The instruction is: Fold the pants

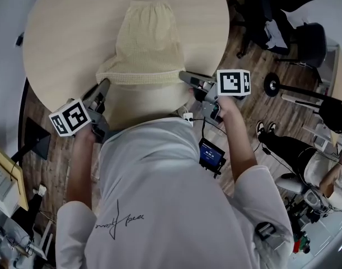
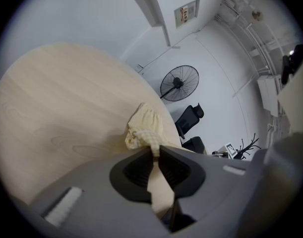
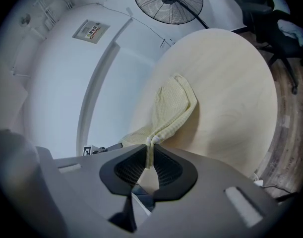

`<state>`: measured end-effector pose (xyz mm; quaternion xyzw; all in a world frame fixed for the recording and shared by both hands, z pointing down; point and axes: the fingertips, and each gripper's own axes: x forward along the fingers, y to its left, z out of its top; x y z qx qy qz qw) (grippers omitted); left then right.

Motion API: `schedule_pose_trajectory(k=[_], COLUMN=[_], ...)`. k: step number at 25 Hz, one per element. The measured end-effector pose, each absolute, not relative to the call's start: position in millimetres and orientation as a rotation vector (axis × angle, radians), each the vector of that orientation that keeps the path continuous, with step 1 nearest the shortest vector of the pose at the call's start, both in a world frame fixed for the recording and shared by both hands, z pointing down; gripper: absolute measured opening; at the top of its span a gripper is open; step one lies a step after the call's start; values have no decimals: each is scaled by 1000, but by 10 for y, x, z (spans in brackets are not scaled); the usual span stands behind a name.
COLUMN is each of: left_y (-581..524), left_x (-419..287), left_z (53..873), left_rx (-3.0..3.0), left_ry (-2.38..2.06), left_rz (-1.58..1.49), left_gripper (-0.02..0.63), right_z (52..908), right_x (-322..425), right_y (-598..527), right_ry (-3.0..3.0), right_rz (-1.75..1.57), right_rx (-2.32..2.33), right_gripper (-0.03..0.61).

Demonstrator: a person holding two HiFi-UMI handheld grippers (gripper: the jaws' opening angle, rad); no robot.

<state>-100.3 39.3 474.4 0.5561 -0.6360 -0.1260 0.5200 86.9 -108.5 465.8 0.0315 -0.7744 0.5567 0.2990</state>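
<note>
From the head view, the pale yellow pants lie on a round wooden counter. They stretch away from both tools, with their near edge pulled taut between the two. The left hand-held gripper pinches the near left corner of that edge. The right hand-held gripper pinches the near right corner. Each one carries a marker cube behind its jaws, the left cube and the right cube. A person in a white shirt stands behind both tools. A dark chair stands on the floor beyond the right one.

In the left gripper view, the left hand-held gripper has its jaws nearly together, clamped on a thin fold of cloth. The pants bunch up just ahead of the jaw tips and rest on the counter, which spreads out to the left of the jaws. A fan and a chair stand far ahead by the wall.

In the right gripper view, the right hand-held gripper also has its jaws almost shut, with a narrow strip of cloth pressed between the pads. The pants run from the jaw tips up and ahead over the counter. A fan stands far ahead of the jaws.
</note>
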Motion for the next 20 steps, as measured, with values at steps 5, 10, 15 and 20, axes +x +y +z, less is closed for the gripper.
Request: schedule_pose_trajectory(k=[5, 10, 15, 20], left_y=[312, 149, 46, -148], left_x=[-1082, -1120, -1166, -1256], left_z=[4656, 4617, 4595, 4584], left_rx=[1351, 1356, 1357, 1355], left_ry=[-1516, -1504, -1492, -1487], left_rz=[-318, -331, -349, -370], left_gripper=[87, 87, 87, 87], right_z=[4615, 4563, 4556, 4557], right_x=[794, 755, 762, 681], right_y=[-1158, -1328, -1462, -1671], right_ry=[-2060, -2072, -2044, -2038], right_rz=[1493, 1535, 1563, 1643], right_rx=[79, 63, 120, 106], right_gripper=[40, 40, 40, 40])
